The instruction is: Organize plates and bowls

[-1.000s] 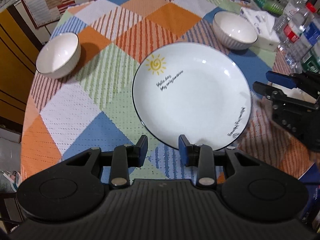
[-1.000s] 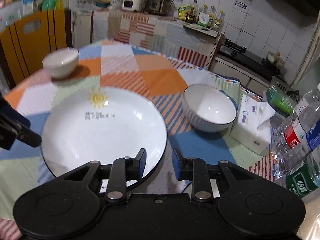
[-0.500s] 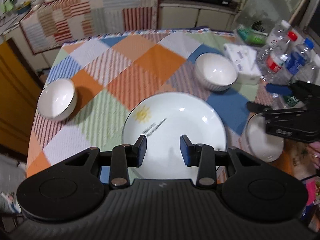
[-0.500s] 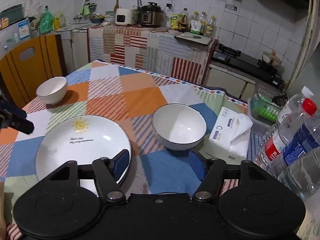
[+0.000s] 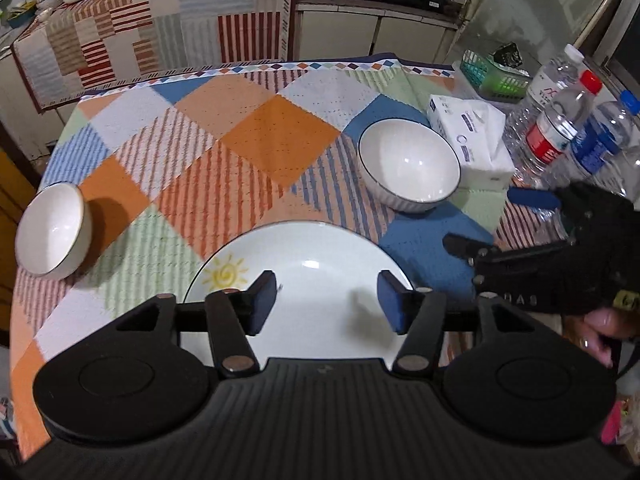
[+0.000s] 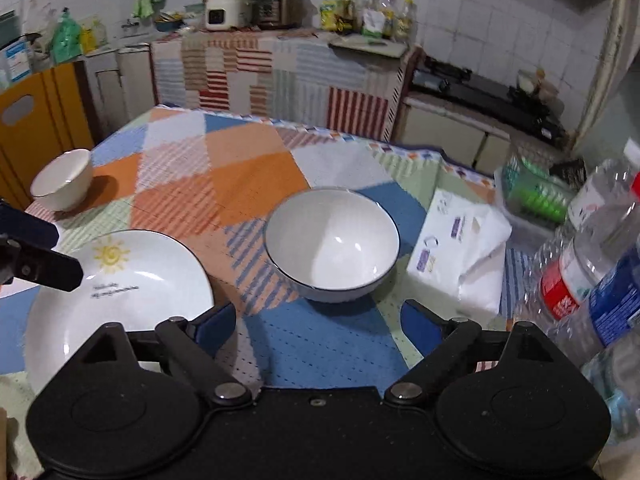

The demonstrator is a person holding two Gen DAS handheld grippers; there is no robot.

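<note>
A white plate with a sun print [image 5: 304,280] [image 6: 132,292] lies on the checked tablecloth at the near side. My left gripper [image 5: 326,304] hovers over the plate's near part, its jaws opening, nothing pressed between the pads. A dark-rimmed white bowl [image 5: 408,168] [image 6: 332,240] stands to the plate's right. My right gripper [image 6: 316,324] sits just short of that bowl over a blue patch, jaws opening wide and empty. A second white bowl [image 5: 50,232] [image 6: 60,184] stands at the table's left edge. Each gripper shows in the other's view: right gripper [image 5: 496,222], left gripper [image 6: 44,248].
A tissue pack [image 5: 472,140] lies right of the bowl, with water bottles [image 5: 560,128] and a green basket [image 5: 492,76] behind it. A yellow chair back [image 6: 40,120] stands left of the table. A cloth-covered counter [image 6: 260,68] and stove are beyond. A person's hand [image 5: 600,328] holds the right gripper.
Both grippers have pulled back from the plate, so more of the table shows. Their jaws have spread apart, the right much wider than before. The plate and bowls have stayed put.
</note>
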